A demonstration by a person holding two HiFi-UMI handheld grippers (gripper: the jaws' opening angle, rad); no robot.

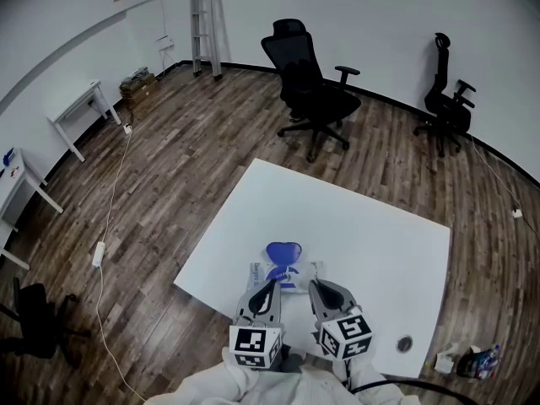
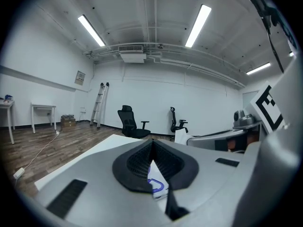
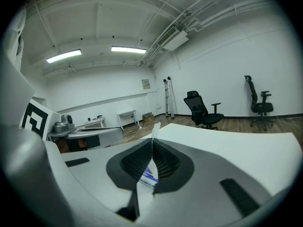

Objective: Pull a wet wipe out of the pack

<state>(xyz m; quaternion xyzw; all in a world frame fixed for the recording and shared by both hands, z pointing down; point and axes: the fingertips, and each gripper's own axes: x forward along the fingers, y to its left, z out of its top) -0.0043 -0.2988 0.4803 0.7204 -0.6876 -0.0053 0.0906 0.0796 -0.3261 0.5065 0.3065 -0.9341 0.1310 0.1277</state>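
Note:
The wet wipe pack (image 1: 291, 273) lies near the front edge of the white table (image 1: 354, 226), its blue lid (image 1: 284, 251) flipped open toward the far side. Both grippers reach over it from the near edge. My left gripper (image 1: 272, 285) is at the pack's left part; in the left gripper view its jaws (image 2: 152, 143) meet, and the pack (image 2: 155, 178) shows white and blue beneath them. My right gripper (image 1: 314, 285) is at the pack's right end. In the right gripper view its jaws (image 3: 152, 141) are shut, and a thin white strip of wet wipe (image 3: 155, 128) sticks up past the tips.
A small dark round object (image 1: 405, 342) lies on the table at the front right. Two black office chairs (image 1: 312, 87) (image 1: 447, 99) stand beyond the table. A ladder (image 1: 205, 19) leans on the back wall. Bottles and litter (image 1: 468, 363) lie on the floor at the right.

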